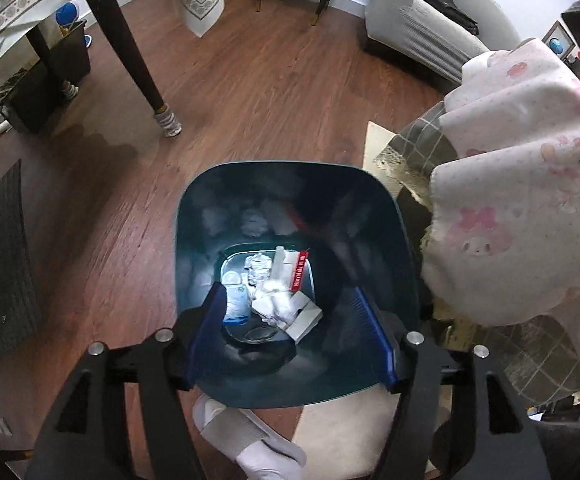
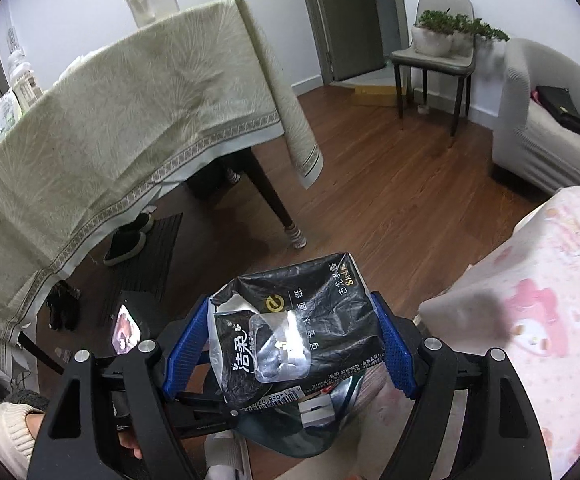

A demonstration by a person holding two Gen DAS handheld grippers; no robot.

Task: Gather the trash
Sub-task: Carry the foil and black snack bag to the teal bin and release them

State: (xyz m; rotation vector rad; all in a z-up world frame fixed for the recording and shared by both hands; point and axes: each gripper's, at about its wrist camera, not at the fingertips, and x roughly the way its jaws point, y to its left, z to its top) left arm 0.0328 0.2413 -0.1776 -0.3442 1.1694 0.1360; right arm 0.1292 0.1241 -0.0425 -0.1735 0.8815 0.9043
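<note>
1. Our left gripper (image 1: 290,332) hangs right over the dark teal trash bin (image 1: 193,248), with its blue fingers (image 1: 374,336) spread wide and nothing between them.
2. Down at the bottom of the bin we can see crumpled white tissues (image 1: 273,300), a red-and-white box (image 1: 298,270), a blue-and-white wrapper (image 1: 235,300) and a small clear plastic piece (image 1: 259,334), all piled together.
3. The bin stands on the wood floor (image 1: 249,92). One side of it sits just beside a low table covered in a grey checked cloth (image 1: 422,148), and a pink cartoon-print blanket (image 1: 522,184) is draped over that.
4. Our right gripper (image 2: 294,340) has a black tissue pack (image 2: 302,328) pinched between its blue pads (image 2: 394,344). The pack is crumpled, with a torn white edge on its left side and a clear flap in the middle.
5. The pack is up in the air, and the bin's rim (image 2: 290,440) peeks out right below it in the right wrist view, so it's held above the bin.
6. Off to the side there's the dining table with its pale green tablecloth (image 2: 129,120). Dark shoes (image 2: 125,240) sit on a mat under it, and the table leg (image 1: 129,48) has a striped sock-like cover at the foot.
7. Further back we've got a grey chair (image 2: 438,56) holding potted plants (image 2: 434,36), plus a light sofa (image 2: 546,120) with a black bag (image 2: 562,108) on it.
8. A foot in a white slipper (image 1: 245,436) shows at the near side of the bin.
</note>
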